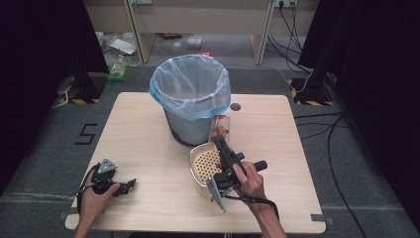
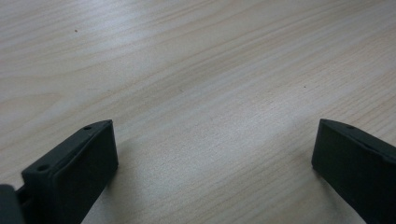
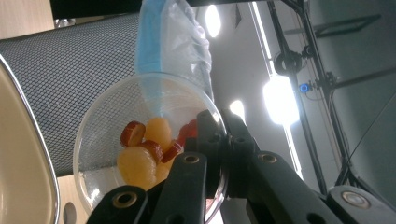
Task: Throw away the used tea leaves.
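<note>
Centrally, the right gripper (image 1: pixel 221 140) is pinching the rim of a clear plastic cup (image 3: pixel 140 140) between its 2 fingers; the cup, holding yellow and red fruit pieces (image 3: pixel 149 151), is hanging tilted just beside the mesh bin (image 1: pixel 190 126) and above the perforated cream basket (image 1: pixel 204 163). Meanwhile, the left gripper (image 1: pixel 130 184) is resting on the desk (image 1: pixel 148 139), well apart, its 2 fingers (image 2: pixel 74 172) spread wide with nothing between them.

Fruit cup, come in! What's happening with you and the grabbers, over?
Right gripper shut on rim of clear fruit cup, tilted beside mesh bin. Left gripper open, empty, resting on table. Strainer basket sits under right hand. Over.
</note>
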`<state>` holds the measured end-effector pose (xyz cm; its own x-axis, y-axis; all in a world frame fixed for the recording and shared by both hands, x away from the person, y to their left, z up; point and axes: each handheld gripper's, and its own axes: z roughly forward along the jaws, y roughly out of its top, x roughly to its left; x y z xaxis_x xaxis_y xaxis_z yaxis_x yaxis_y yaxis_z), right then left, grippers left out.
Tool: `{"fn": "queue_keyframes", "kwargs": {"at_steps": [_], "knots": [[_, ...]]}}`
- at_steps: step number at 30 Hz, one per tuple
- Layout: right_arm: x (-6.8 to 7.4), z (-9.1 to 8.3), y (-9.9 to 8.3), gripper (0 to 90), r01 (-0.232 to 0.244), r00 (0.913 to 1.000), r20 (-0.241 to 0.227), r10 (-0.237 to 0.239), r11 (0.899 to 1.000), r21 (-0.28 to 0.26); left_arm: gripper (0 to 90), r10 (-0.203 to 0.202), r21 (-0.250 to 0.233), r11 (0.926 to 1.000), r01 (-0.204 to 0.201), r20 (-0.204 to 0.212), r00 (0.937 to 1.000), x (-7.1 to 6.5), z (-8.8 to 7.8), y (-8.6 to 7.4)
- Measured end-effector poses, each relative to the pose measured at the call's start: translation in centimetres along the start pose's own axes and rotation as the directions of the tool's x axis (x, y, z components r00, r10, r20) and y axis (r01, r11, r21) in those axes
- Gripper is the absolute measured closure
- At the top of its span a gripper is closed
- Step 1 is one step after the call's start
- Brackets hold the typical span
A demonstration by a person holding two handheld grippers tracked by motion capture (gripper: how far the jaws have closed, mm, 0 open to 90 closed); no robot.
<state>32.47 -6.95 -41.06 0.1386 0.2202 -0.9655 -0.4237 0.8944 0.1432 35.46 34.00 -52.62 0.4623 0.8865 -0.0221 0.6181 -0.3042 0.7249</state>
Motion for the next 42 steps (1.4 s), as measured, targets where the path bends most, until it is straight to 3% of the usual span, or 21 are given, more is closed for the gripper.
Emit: {"fn": "queue_keyframes", "kwargs": {"at_steps": [3,4,6,8,9,11,12,14,19,21,23,28,30,31,32,33,34,35,37,41,42], "knots": [[0.1,0.3,-0.2,87.5,0.008,1.0,-0.003,-0.008,1.0,0.004,0.0,0.0,0.0,1.0,0.0,0.0,1.0,0.0,0.0,0.0],[-0.3,0.0,0.2,87.6,0.006,0.9997,0.026,-0.006,1.0,-0.018,0.0,0.0,0.0,1.0,0.0,0.0,1.0,0.0,0.0,0.0],[-0.1,0.3,0.1,87.6,0.023,0.9997,0.01,-0.023,1.0,0.003,0.0,0.0,0.0,1.0,0.0,0.0,1.0,0.0,0.0,0.0],[0.1,0.1,0.1,87.6,0.001,0.9998,0.018,-0.001,1.0,-0.005,0.0,-0.001,0.0,1.0,0.001,0.0,1.0,0.0,0.0,0.0],[0.0,0.3,0.2,87.5,0.047,0.9987,0.02,-0.047,0.999,-0.015,0.0,0.0,0.0,1.0,0.0,0.0,1.0,0.0,0.0,0.0],[0.5,0.3,0.0,87.6,-0.005,1.0,0.003,0.005,1.0,0.011,0.0,0.0,0.0,1.0,0.0,0.0,1.0,0.0,0.0,0.0],[0.3,0.1,0.3,87.5,0.039,0.9991,0.019,-0.038,0.999,-0.019,0.0,0.0,0.0,1.0,0.0,0.0,1.0,0.0,0.0,0.0],[0.1,0.3,0.1,87.6,0.011,0.9997,0.022,-0.011,1.0,0.0,0.0,0.0,0.0,1.0,0.0,0.0,1.0,0.0,0.0,0.0],[-0.3,0.2,0.4,87.6,0.022,0.9991,0.036,-0.021,1.0,-0.014,0.0,0.0,0.0,1.0,0.0,0.0,1.0,0.0,0.0,0.0],[-0.5,-0.1,0.5,87.5,0.027,0.9975,0.067,-0.025,0.999,-0.039,0.0,0.0,0.0,1.0,0.0,0.0,1.0,0.0,0.0,0.0],[-0.1,0.2,0.4,87.5,0.05,0.9979,0.042,-0.05,0.999,-0.018,0.0,0.0,0.0,1.0,0.0,0.0,1.0,0.0,0.0,0.0],[-0.4,0.1,0.6,87.5,0.017,0.9988,0.046,-0.016,1.0,-0.026,0.0,0.0,0.0,1.0,0.0,0.0,1.0,0.0,0.0,0.0],[-0.7,0.2,0.4,87.5,-0.015,0.9994,0.031,0.015,1.0,-0.021,0.0,0.0,0.0,1.0,0.0,0.0,1.0,0.0,0.0,0.0],[-0.8,0.2,0.3,87.5,-0.067,0.9976,0.019,0.067,0.998,-0.009,0.0,0.0,0.0,1.0,0.0,0.0,1.0,0.0,0.0,0.0],[-1.1,0.3,0.1,87.5,-0.09,0.9958,0.012,0.09,0.996,-0.003,0.0,0.0,0.0,1.0,0.0,0.0,1.0,0.0,0.0,0.0],[-1.4,0.3,0.0,87.5,-0.124,0.9923,0.0,0.124,0.992,0.005,0.0,0.0,0.0,1.0,0.0,0.0,1.0,0.0,0.0,0.0],[-1.5,0.4,-0.2,87.4,-0.188,0.9821,-0.011,0.188,0.982,0.022,0.0,0.0,0.0,1.0,0.0,0.0,1.0,0.0,0.0,0.0],[-1.8,0.5,-0.4,87.4,-0.2,0.9796,-0.016,0.2,0.979,0.034,0.0,0.0,0.0,1.0,0.0,0.0,1.0,0.0,0.0,0.0],[-2.1,0.8,-0.9,87.4,-0.273,0.9604,-0.042,0.276,0.96,0.064,0.0,0.0,0.0,1.0,0.0,0.0,1.0,0.0,0.0,0.0],[-2.6,1.0,-1.9,87.3,-0.359,0.929,-0.058,0.366,0.928,0.104,0.0,0.0,0.0,1.0,0.0,0.0,1.0,0.0,0.0,0.0],[-2.7,1.1,-2.1,87.4,-0.382,0.9179,-0.066,0.391,0.917,0.115,0.0,0.0,0.0,1.0,0.0,0.0,1.0,0.0,0.0,0.0]]}}
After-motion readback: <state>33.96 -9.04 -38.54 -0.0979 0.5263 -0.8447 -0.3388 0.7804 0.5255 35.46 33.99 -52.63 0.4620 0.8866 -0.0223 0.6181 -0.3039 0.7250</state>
